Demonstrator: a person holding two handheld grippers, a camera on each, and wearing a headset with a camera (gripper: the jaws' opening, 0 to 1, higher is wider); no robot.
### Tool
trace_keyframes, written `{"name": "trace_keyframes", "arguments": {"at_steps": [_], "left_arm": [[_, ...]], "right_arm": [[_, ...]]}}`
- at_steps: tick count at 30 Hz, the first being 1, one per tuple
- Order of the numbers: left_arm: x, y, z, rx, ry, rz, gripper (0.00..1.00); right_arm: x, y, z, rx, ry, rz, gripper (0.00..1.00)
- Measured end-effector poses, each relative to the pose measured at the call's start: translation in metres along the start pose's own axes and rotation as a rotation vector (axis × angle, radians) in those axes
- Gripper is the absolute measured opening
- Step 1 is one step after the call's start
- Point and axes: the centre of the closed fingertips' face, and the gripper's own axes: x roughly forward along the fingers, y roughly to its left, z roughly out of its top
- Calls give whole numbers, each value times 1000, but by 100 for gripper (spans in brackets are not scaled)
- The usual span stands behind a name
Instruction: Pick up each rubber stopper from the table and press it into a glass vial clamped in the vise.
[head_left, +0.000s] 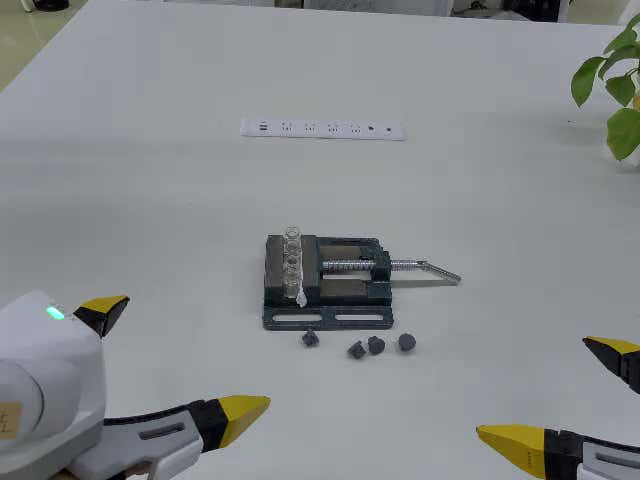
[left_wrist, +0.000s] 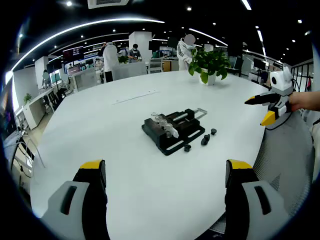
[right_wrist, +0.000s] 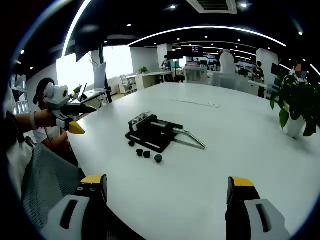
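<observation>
Beside vise (head_left: 345, 287): four stoppers (head_left: 376, 345) | clamped: perhaps three vials (head_left: 292, 262) | left tongs (left_wrist: 166, 167), right tongs (right_wrist: 167, 180) wide

White tabletop (head_left: 140, 200) with a power strip (head_left: 322, 128) and a potted plant (head_left: 612, 80).
The white power strip lies flat toward the tabletop's far side. The leafy plant stands well to the right of the strip, near the tabletop's edge. Beyond the strip, the gripper views show an open office with desks (right_wrist: 150, 77), ceiling lights (left_wrist: 189, 8) and standing people (left_wrist: 109, 60).
</observation>
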Motion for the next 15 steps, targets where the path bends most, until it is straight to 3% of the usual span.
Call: {"name": "trace_keyframes", "arguments": {"at_steps": [15], "left_arm": [[-2, -2, -7, -16, 9, 1, 99]], "right_arm": [[4, 9, 8, -20, -1, 26, 99]]}}
